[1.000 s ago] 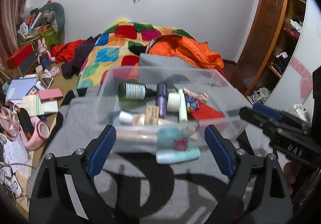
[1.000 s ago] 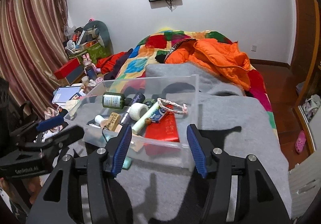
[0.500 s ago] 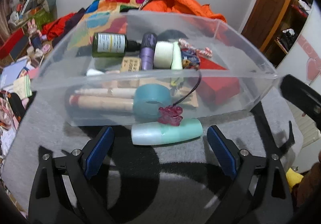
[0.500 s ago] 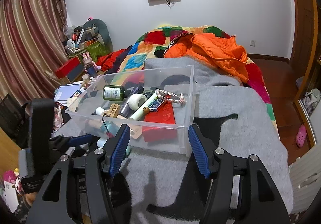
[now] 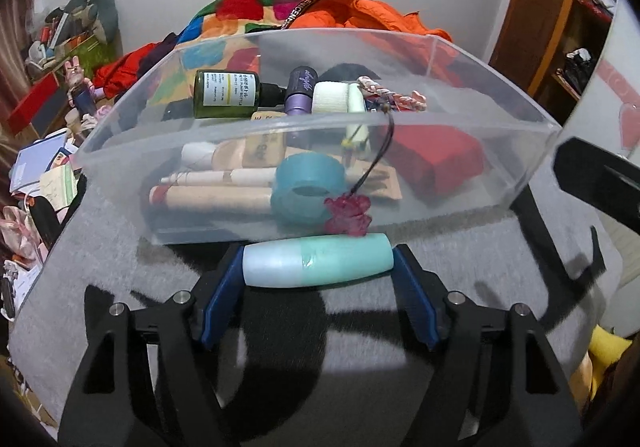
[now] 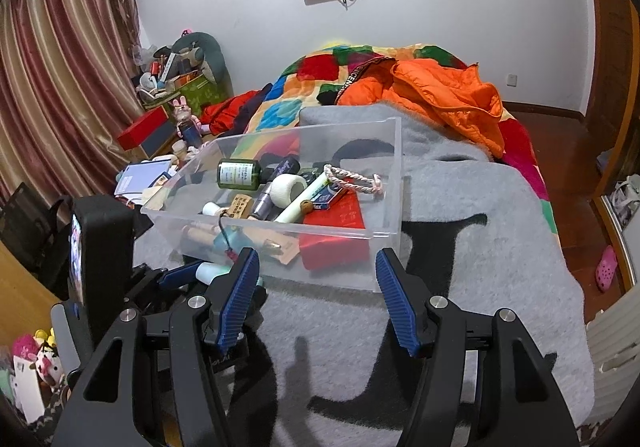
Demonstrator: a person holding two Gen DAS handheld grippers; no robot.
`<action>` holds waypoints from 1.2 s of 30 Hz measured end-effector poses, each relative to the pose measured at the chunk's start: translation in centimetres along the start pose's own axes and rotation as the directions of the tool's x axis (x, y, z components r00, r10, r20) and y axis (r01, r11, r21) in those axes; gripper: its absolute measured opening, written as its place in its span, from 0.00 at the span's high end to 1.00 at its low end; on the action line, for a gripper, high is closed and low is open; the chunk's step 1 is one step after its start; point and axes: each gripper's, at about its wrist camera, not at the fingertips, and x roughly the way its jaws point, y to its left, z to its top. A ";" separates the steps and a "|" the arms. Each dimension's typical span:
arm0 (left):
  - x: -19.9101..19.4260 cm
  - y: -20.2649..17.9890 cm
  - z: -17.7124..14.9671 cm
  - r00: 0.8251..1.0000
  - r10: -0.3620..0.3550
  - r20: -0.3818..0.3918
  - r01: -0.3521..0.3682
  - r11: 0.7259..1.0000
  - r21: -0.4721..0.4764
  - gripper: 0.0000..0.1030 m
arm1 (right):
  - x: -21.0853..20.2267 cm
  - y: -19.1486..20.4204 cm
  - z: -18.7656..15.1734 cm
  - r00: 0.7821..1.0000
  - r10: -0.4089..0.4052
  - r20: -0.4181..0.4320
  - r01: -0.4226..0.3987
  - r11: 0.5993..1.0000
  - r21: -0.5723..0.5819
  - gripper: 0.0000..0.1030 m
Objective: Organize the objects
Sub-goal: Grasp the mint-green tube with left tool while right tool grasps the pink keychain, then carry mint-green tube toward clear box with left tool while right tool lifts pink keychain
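Since a second ago the left gripper has come down toward the grey blanket, and its jaws have just been closing around the mint-green and pale-blue tube-shaped bottle. That bottle lies on its side on the blanket, just outside the near wall of the clear plastic bin; the blue pads meet both its ends. Inside the bin lie a dark green bottle with a white label, a purple bottle, a teal tape roll and a red flat packet. Hovering near the bin's front edge, the right gripper holds nothing, its jaws about half open.
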 end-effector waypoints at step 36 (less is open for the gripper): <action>-3.5 6.7 -4.4 0.995 0.020 0.102 -0.021 1.000 0.005 0.21 | 9.1 7.6 -2.5 0.977 -0.164 -0.138 0.175 0.982 0.067 0.75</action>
